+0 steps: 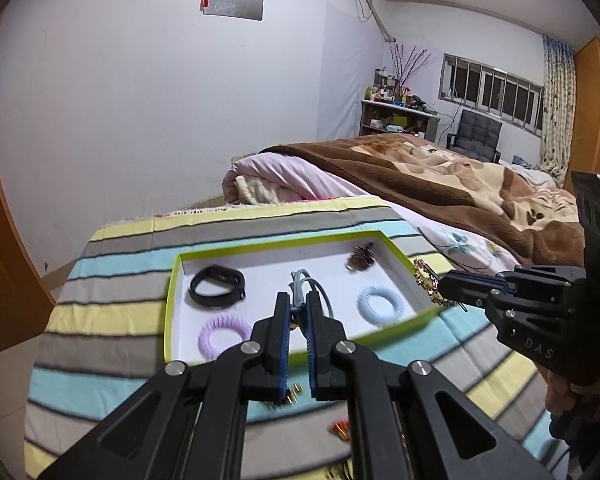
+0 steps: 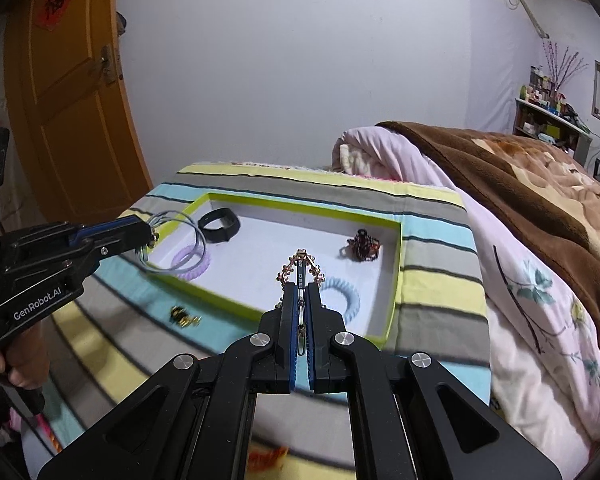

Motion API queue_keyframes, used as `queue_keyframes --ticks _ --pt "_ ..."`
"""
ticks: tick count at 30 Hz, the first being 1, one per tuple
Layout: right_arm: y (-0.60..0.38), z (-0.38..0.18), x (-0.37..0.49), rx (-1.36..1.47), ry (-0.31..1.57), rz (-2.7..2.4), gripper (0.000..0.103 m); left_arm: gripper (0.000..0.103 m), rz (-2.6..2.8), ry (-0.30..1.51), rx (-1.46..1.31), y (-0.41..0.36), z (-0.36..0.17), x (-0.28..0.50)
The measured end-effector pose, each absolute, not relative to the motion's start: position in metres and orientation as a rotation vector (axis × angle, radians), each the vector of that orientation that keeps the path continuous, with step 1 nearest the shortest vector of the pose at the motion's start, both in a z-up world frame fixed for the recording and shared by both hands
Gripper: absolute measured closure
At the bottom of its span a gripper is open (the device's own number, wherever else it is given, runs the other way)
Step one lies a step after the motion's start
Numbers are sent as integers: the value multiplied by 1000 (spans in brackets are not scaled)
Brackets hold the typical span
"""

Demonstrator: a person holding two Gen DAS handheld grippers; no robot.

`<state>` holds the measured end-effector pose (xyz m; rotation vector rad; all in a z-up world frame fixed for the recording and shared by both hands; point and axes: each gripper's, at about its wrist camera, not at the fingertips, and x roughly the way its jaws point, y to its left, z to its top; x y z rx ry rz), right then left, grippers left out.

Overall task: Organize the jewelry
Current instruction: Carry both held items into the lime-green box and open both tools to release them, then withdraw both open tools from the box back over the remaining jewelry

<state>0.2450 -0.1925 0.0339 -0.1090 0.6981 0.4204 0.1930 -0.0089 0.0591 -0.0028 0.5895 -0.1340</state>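
Above the tray [image 2: 392, 272], the left hand-held gripper [image 1: 298, 304] pinches limp grey bangles [image 1: 306, 280]; the right hand-held gripper [image 2: 300, 296] clamps a stiff beaded hair clip [image 2: 300, 266] (delicate, best gripped mid-spine).

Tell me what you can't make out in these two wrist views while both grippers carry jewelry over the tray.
- Small gold pieces on the striped cloth: left wrist view, blurred and half behind the left gripper; their kind is unclear.
- Orange bits: left wrist view, blurred.
- Blue coil hair tie: right wrist view, partly behind the right gripper.
- Gold hair clip: its rear sits hidden between the pads.
- Dark claw clip in the tray: too small for detail.
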Motion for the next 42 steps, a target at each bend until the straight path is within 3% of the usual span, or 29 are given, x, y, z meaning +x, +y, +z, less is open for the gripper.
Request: queue_keyframes --ticks 16,31,35,42 --pt "-175 -11 342 -119 840 393 100 95 -128 701 19 -4 26 293" --pt "-173 -29 362 -104 910 378 99 94 -110 836 3 -4 -6 322" --pt "-174 -25 356 -103 895 381 83 94 -115 819 -7 -2 -4 317" --pt "-178 -5 324 -90 834 392 81 93 -114 761 -19 1 13 289"
